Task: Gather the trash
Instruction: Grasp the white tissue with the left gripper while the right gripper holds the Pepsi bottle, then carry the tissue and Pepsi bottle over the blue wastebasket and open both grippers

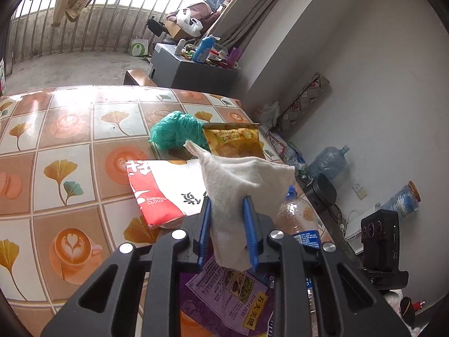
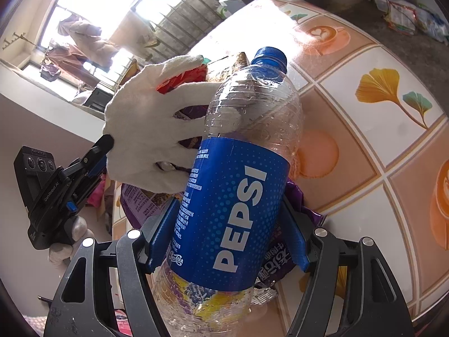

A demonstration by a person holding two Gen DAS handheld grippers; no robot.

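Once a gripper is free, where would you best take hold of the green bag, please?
Pinch the green bag across its crumpled top, probably from above: it is a soft rounded wad, and the yellow packet sits close beside it.

my left tongs [image 1: 228,210] are pinched on a limp white glove [image 1: 241,179]; my right tongs [image 2: 227,236] are clamped round the pepsi bottle [image 2: 233,185], angled downward.

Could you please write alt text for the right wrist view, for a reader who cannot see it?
The right gripper clamps an empty Pepsi bottle by its blue label, above a table with a tile-pattern cover. To the left, the left gripper pinches a white glove whose fingers lie against the bottle.
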